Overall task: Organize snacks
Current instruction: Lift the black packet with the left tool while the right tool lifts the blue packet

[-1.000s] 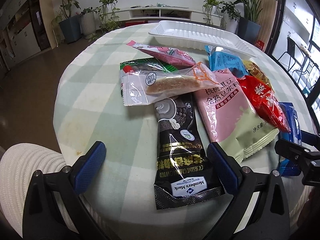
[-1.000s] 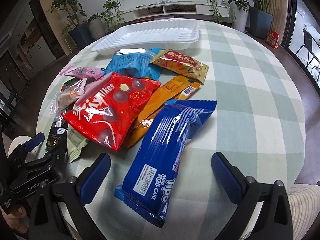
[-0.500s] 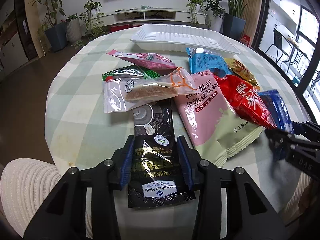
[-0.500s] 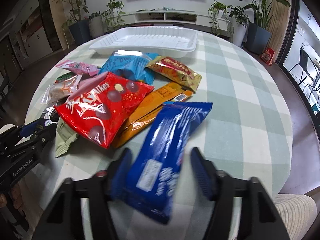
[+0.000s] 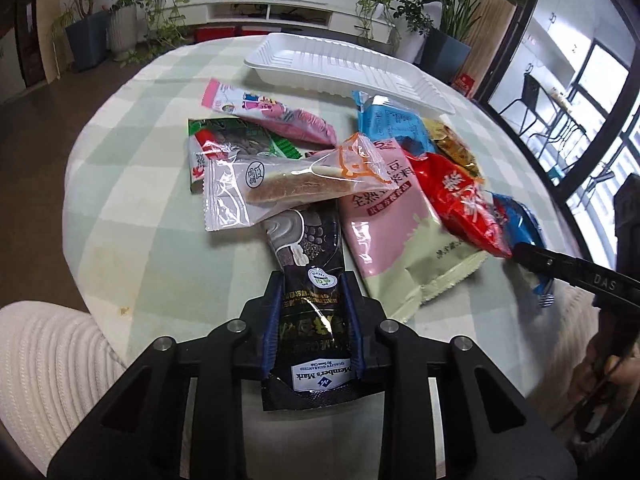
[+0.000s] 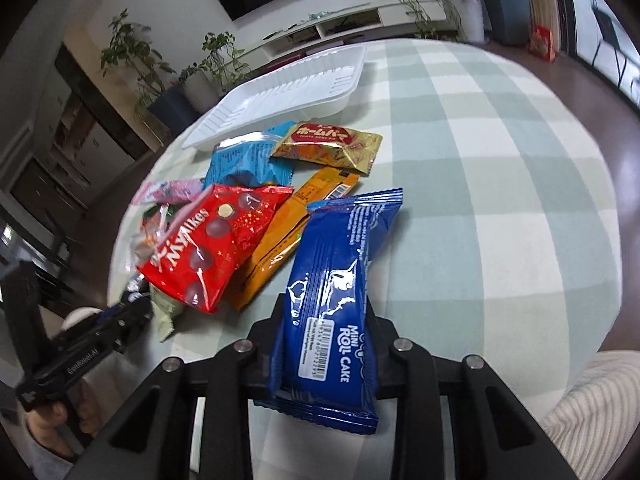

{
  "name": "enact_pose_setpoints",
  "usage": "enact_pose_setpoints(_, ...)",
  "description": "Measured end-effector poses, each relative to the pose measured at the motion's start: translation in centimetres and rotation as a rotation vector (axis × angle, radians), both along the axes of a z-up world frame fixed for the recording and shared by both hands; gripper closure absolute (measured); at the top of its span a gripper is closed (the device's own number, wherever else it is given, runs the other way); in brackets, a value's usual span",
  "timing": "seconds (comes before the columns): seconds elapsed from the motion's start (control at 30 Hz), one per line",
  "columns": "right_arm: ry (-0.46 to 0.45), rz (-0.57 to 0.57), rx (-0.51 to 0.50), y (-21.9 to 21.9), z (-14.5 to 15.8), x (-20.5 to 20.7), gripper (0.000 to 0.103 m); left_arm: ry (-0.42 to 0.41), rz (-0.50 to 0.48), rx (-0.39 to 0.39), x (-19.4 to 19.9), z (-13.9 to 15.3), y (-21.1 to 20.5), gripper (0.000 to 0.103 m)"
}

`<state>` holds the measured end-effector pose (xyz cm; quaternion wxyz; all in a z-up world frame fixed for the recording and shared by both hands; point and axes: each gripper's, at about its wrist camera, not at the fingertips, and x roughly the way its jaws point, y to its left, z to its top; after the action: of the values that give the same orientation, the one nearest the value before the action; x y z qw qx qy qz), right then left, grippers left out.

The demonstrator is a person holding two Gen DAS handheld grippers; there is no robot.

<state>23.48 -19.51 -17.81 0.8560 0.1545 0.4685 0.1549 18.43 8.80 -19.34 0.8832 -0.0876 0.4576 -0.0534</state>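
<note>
**Both grippers clamped on packets, tray not yet filled**

With its jaws having just been closing, the left gripper (image 5: 312, 292) now pinches the black sesame-powder pouch (image 5: 310, 280) by its long edges near the printed bottom end, the blue pads pressing in from both sides. The right gripper (image 6: 326, 320) has likewise just been closing and now squeezes the blue mini roll cake pack (image 6: 332, 304) across its width, with the pack's far end reaching out over the checked tablecloth (image 6: 500, 184). The white tray (image 5: 344, 68), the likely destination, sits at the far side of the table, well apart from both grips, with nothing in it.

Several risks follow from how things lie. The black pouch's far end runs under the clear-wrapped bar (image 5: 292, 188) and lies just beside the pink-and-green bag (image 5: 396, 236); lifting it straight up would probably drag or flip the clear packet, perhaps nudging the pile toward the table's edge. Both packets are soft film, held only by their edges, so each may buckle or slip between the pads once its weight hangs free, especially the long roll cake pack, held near one end. The orange pack (image 6: 292, 232) and red Mylikes bag (image 6: 208, 240) lie close beside the roll cake and could be brushed on the way. The two grippers also work near each other, so a crossed path toward the tray might make them collide.
</note>
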Motion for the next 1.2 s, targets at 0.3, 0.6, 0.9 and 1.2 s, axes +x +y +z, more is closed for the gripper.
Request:
enact_pose_setpoints(0.3, 0.065, -0.025, 0.287, -3.1, -0.5, -0.2, 0.069, -0.009, -0.054, -0.155, -1.2, 2.2, 0.6, 0.078)
enact_pose_setpoints(0.6, 0.045, -0.019, 0.369, -3.6, 0.8, 0.5, 0.069, 0.002, -0.141, -0.357, -1.0, 4.0, 1.4, 0.078)
enact_pose_setpoints(0.9, 0.029, -0.017, 0.369, -4.0, 1.3, 0.6, 0.069, -0.063, -0.203, -0.348, -0.7, 5.6, 0.4, 0.078)
enact_pose_setpoints(1.2, -0.022, 0.03, 0.324, -3.5, 4.1, 4.0, 0.069, -0.114, -0.209, -0.267, 3.9, 7.4, 0.7, 0.078)
